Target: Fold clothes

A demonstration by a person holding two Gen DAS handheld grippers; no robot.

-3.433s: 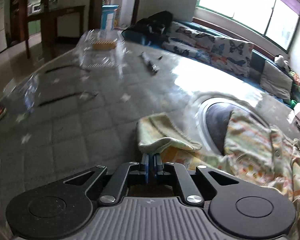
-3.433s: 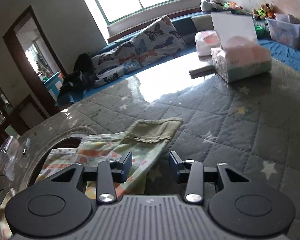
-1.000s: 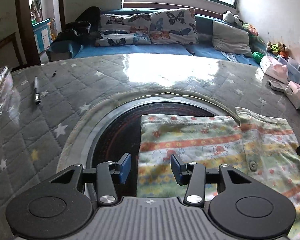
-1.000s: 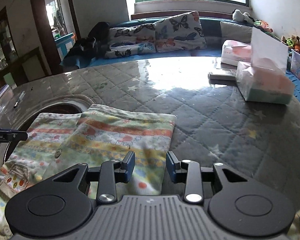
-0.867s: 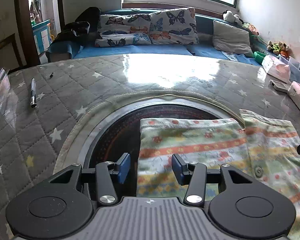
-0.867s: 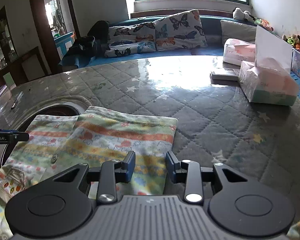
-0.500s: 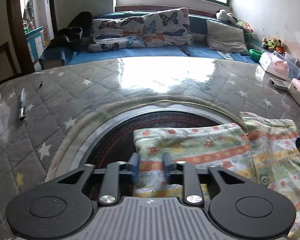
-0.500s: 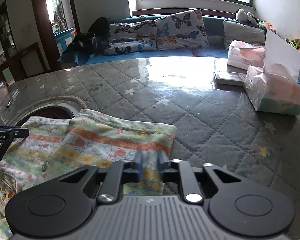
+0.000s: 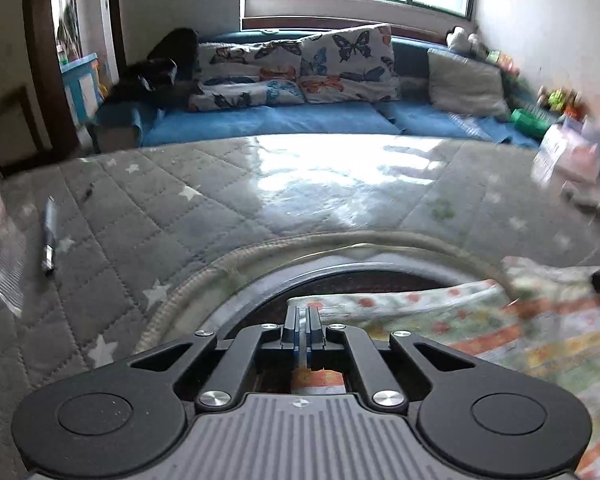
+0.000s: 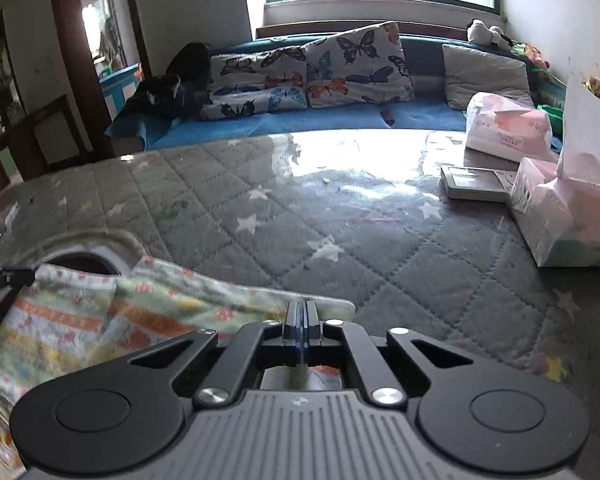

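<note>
Closed now, both tools, after gaping a second ago. Left tool (image 9: pixel 302 330) clenched on the near left edge of the patterned garment (image 9: pixel 480 328), over the dark round inset (image 9: pixel 340 280) of the surface (image 9: pixel 140 216). Right tool (image 10: pixel 302 326) pinched shut on the garment's right edge, probably a folded layer. Pen (image 9: pixel 49 236) far left; tissue box (image 10: pixel 568 216) by the right edge.

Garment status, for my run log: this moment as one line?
left tongs: shut on garment | right tongs: shut on garment | garment: lying on table
</note>
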